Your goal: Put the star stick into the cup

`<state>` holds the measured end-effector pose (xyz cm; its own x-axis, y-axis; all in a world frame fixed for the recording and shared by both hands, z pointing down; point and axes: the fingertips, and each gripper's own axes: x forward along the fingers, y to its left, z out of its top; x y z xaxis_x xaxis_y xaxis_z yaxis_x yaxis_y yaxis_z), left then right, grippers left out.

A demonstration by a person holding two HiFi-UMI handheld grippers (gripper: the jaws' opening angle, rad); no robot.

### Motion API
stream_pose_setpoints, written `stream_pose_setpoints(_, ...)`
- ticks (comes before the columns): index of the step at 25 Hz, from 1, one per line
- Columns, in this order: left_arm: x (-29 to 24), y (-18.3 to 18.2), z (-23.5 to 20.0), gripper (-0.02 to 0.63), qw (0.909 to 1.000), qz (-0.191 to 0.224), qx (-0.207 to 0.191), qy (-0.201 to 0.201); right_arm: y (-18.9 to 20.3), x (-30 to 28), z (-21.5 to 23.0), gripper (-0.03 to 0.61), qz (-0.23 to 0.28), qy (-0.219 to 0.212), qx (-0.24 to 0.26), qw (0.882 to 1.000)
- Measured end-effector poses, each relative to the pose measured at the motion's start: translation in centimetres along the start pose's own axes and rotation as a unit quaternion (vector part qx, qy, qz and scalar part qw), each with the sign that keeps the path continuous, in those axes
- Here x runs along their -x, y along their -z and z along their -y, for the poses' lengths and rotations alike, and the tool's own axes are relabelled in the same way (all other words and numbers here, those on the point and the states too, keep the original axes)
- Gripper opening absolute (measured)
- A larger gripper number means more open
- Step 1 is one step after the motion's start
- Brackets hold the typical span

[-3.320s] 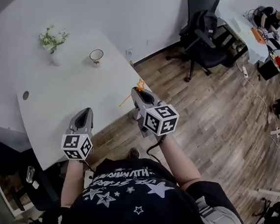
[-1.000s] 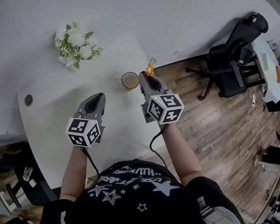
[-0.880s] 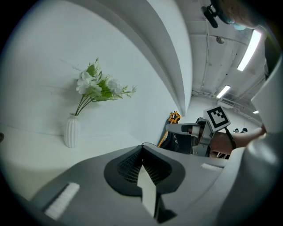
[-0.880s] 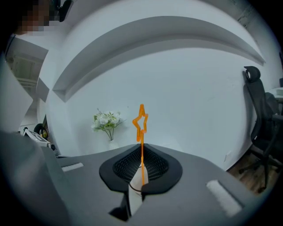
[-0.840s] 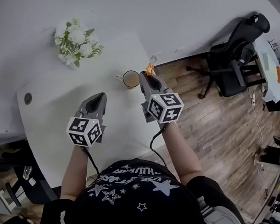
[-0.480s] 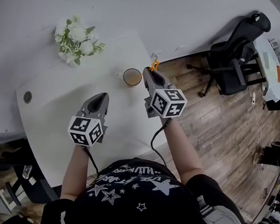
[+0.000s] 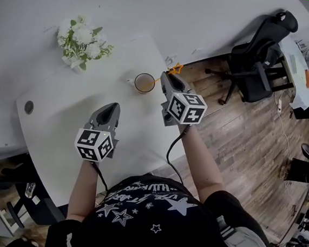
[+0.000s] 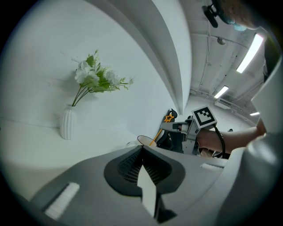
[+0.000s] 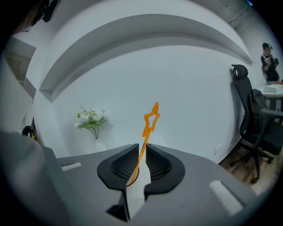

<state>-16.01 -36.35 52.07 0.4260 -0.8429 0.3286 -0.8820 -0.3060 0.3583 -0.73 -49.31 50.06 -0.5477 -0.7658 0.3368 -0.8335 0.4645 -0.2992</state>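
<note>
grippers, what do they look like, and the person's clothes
The left gripper and right gripper are grey wedges with black ribbed tongs, a white cube of black square markers and a black cable each. The right tongs are opening, the star stick between them. The shirt is black with white stars.

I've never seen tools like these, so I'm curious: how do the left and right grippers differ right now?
The left gripper has its jaws together with nothing between them; the right gripper has its jaws opening, with the orange star stick between them. The left gripper hovers over the table, back from the cup; the right gripper is right beside the cup, into which the stick dips. Both have the same grey shape.
</note>
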Motion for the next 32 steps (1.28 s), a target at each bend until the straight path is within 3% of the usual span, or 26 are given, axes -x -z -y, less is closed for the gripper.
stream_pose_setpoints(9, 0.9, 0.2, 0.2, 0.005, 0.9999, 0.004, -0.006, -0.011, 2.3, 0.3, -0.4, 0.16, -0.026, -0.008, -0.002, 1.0)
stream_pose_setpoints(15, 1.6, 0.2, 1.4, 0.005, 0.9997, 0.009, -0.02, -0.015, 3.0, 2.4, -0.6, 0.162, -0.015, -0.013, -0.019, 1.0)
stream_pose_setpoints(32, 7.2, 0.2, 9.0, 0.005, 0.9972, 0.035, -0.066, 0.009, 3.2, 14.3, -2.9, 0.014, 0.032, -0.028, -0.023, 0.999)
